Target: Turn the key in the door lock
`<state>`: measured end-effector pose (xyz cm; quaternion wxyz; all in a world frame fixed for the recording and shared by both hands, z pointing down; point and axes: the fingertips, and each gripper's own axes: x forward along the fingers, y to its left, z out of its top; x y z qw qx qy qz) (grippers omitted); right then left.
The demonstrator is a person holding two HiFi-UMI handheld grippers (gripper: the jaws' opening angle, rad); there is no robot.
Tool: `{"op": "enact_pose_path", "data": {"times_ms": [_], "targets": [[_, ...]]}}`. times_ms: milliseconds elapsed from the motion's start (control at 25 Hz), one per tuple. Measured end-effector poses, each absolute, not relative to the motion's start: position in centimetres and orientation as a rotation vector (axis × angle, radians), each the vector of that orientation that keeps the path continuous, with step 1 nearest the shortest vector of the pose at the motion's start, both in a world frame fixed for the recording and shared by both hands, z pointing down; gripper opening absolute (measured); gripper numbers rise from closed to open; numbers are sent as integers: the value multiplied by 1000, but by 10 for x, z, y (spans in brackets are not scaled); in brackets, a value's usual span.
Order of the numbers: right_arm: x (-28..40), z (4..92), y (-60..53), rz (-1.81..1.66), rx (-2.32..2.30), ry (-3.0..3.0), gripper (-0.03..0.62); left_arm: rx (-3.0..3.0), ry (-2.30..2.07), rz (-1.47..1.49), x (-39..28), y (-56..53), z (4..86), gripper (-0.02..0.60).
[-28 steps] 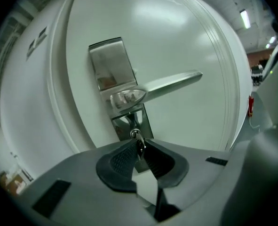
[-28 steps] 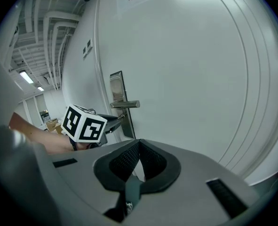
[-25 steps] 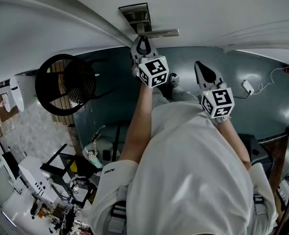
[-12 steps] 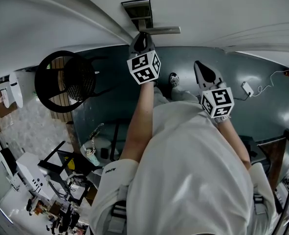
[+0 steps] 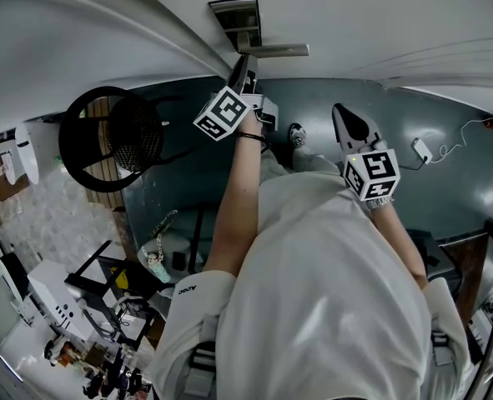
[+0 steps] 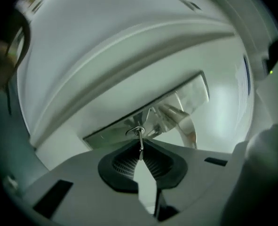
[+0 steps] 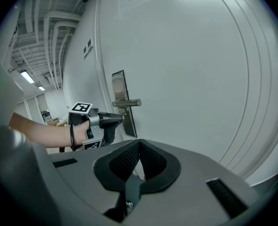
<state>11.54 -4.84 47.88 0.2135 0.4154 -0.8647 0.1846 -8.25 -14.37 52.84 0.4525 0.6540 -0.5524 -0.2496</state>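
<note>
The key [image 6: 139, 138] sticks out of the metal lock plate [image 6: 190, 93] on the white door [image 7: 200, 55], just beside the lever handle [image 6: 176, 114]. My left gripper [image 6: 139, 150] has just been closing, and its pads now pinch the key's head; its body lies rolled onto its side. In the head view the left gripper [image 5: 244, 65] reaches up to the lock plate [image 5: 236, 19] below the handle [image 5: 279, 51], and the key is hidden there. My right gripper [image 5: 341, 113] hangs to the right, away from the door, shut and empty [image 7: 139, 142].
A black round chair [image 5: 108, 140] stands to the left on the dark floor. A white plug with a cable [image 5: 421, 147] lies to the right. Cluttered equipment [image 5: 79, 307] fills the lower left. The person's body takes up the middle of the head view.
The left gripper has rolled about its own axis at the lock, so its marker cube has swung from the right side over to the left. The right gripper has kept still.
</note>
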Motion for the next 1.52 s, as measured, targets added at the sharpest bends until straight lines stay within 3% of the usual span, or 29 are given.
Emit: {"op": "enact_pose_path", "data": {"times_ms": [120, 320, 800, 1120, 1520], "targets": [[113, 478, -47, 509, 1146, -2403, 2, 1457, -1127, -891, -83, -143, 528, 29], [110, 479, -47, 508, 1146, -2400, 2, 1333, -878, -1090, -82, -144, 524, 35], [102, 482, -47, 510, 1134, -2391, 2, 1030, -598, -1366, -84, -142, 531, 54], [97, 480, -55, 512, 1129, -2397, 2, 1309, -776, -1137, -82, -143, 526, 72], [87, 479, -60, 506, 1087, -2419, 2, 1700, -1043, -585, -70, -127, 530, 77]]}}
